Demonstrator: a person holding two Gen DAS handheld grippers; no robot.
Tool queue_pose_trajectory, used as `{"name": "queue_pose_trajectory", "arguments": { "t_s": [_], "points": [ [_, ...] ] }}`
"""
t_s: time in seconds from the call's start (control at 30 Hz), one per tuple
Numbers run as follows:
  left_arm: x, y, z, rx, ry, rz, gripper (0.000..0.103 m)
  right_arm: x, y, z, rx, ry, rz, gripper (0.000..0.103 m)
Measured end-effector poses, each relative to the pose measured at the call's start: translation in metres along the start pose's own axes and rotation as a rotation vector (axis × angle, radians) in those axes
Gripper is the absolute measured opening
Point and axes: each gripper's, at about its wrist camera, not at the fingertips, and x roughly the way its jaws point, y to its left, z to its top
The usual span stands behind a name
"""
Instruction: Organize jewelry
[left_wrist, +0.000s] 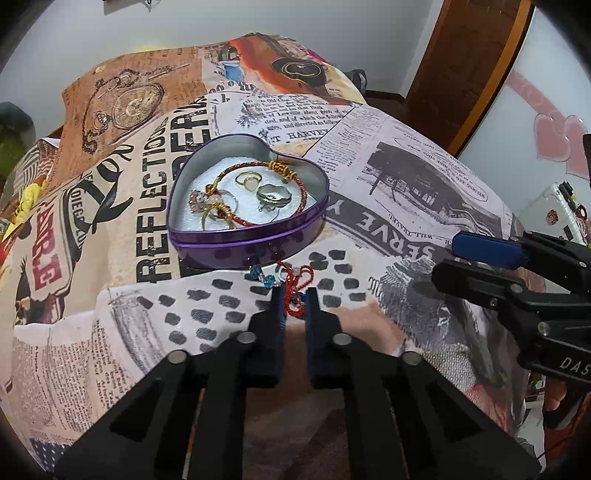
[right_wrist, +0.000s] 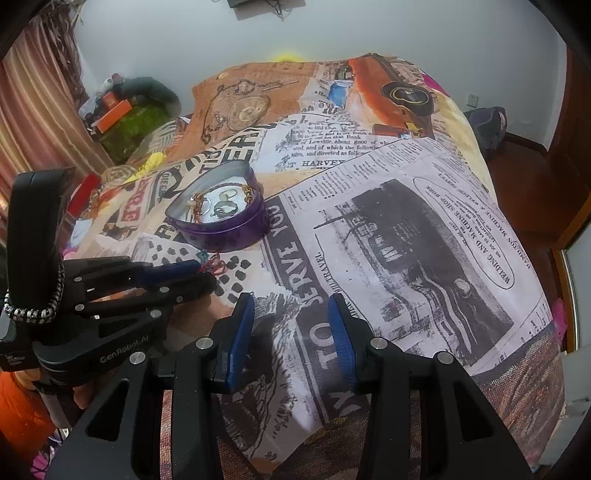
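Observation:
A purple heart-shaped tin (left_wrist: 236, 246) stands open on the printed cloth, also in the right wrist view (right_wrist: 229, 230). It holds a red and gold cord bracelet (left_wrist: 303, 199), a gold ring (left_wrist: 248, 181), a silver pendant (left_wrist: 274, 195) and a beaded charm cluster (left_wrist: 203, 199). A red cord bracelet with teal beads (left_wrist: 295, 280) lies on the cloth just in front of the tin. My left gripper (left_wrist: 294, 299) is nearly closed around its red cord; it also shows in the right wrist view (right_wrist: 201, 275). My right gripper (right_wrist: 291, 317) is open and empty above the cloth, right of the left one.
The newspaper-print cloth (right_wrist: 406, 221) covers a bed that falls away at the right and far edges. Clutter and a curtain (right_wrist: 33, 122) stand at the left. A wooden door frame (left_wrist: 476, 70) is at the far right.

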Motion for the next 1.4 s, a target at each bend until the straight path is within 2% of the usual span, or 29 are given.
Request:
{"name": "queue_pose_trajectory", "arguments": {
  "t_s": [0.1, 0.13, 0.37, 0.6, 0.8, 1.03, 1.17, 1.23, 1.4],
  "points": [
    [-0.003, 0.002, -0.002, 0.001, -0.010, -0.006, 0.005, -0.001, 0.001, 0.000, 0.000, 0.000, -0.002, 0.038],
    [-0.005, 0.001, -0.002, 0.005, -0.015, -0.001, 0.000, -0.001, 0.001, -0.001, 0.000, 0.000, -0.002, 0.038],
    [-0.032, 0.008, -0.009, 0.014, -0.086, 0.033, 0.000, -0.002, 0.009, 0.002, -0.011, -0.004, 0.006, 0.038],
    [-0.057, 0.038, -0.009, -0.034, -0.156, 0.065, 0.000, 0.011, 0.035, 0.010, -0.057, 0.007, 0.017, 0.038],
    [-0.057, 0.059, -0.016, -0.064, -0.172, 0.087, 0.000, 0.033, 0.059, 0.017, -0.147, 0.027, -0.031, 0.038],
    [-0.047, 0.075, -0.022, -0.089, -0.169, 0.080, 0.000, 0.052, 0.069, 0.025, -0.195, 0.061, -0.026, 0.037],
    [-0.042, 0.077, -0.025, -0.095, -0.169, 0.071, 0.000, 0.065, 0.075, 0.026, -0.243, 0.096, -0.049, 0.031],
    [-0.042, 0.077, -0.025, -0.090, -0.171, 0.068, 0.000, 0.068, 0.078, 0.025, -0.264, 0.092, -0.055, 0.030],
    [-0.045, 0.072, -0.024, -0.075, -0.185, 0.077, 0.000, 0.069, 0.080, 0.024, -0.289, 0.084, -0.036, 0.019]
  ]
}}
